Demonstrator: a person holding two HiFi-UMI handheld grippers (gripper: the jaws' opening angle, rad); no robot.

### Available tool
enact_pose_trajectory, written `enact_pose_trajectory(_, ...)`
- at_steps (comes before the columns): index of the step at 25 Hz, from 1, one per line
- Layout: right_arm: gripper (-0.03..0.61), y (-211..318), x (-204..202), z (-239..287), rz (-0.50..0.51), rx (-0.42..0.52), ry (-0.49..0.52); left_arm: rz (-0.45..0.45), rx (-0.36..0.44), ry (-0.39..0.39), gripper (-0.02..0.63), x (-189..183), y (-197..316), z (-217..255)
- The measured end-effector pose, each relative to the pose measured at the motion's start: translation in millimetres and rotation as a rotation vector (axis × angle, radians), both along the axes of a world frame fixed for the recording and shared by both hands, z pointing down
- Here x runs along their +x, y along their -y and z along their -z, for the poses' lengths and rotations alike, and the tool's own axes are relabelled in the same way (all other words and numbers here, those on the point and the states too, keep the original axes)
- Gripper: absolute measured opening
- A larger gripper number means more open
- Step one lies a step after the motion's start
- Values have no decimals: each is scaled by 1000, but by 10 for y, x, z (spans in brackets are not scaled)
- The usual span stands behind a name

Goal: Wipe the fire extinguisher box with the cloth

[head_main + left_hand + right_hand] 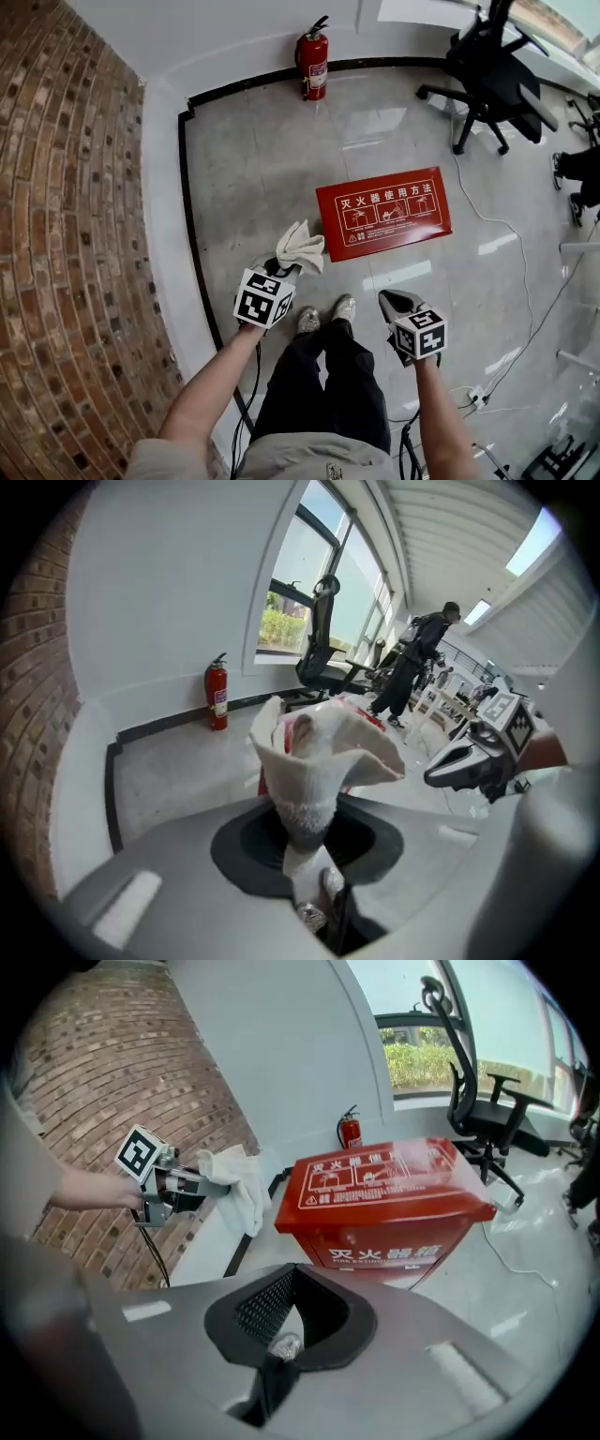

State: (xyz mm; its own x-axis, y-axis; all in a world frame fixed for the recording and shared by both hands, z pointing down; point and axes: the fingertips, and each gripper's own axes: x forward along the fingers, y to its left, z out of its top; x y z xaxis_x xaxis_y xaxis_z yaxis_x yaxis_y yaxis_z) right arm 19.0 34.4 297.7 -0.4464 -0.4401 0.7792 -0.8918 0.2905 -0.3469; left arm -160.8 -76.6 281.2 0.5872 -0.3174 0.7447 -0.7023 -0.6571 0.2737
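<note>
Pinching the crumpled white terry cloth (302,247) tight, the left gripper (279,270) is hovering; the flat red metal fire extinguisher box (382,212) is lying below, ahead-right of it, long side crosswise; the right gripper (392,302) is hanging shut, empty

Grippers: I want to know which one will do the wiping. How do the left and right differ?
The left gripper is shut on the white cloth; the right gripper is shut with nothing between its jaws. The left gripper is nearer the brick wall than the right gripper. Both are short of the red box, not touching it.
</note>
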Motion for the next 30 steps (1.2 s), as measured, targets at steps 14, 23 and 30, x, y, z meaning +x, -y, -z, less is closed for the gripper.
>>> enact_pose_trajectory(14,372,-189,334,1681,115,261,112,-406,-21,-263,75,1695,-935,1611)
enact_pose_trajectory(23,390,-787,1686,2075,154,365,266,-677,-94,-326,75,3236,-1897,2008)
enact_pose_trajectory(30,403,-1231,2531,2370,320,378,371,-873,-98,-443,75,4230,-2437,2527)
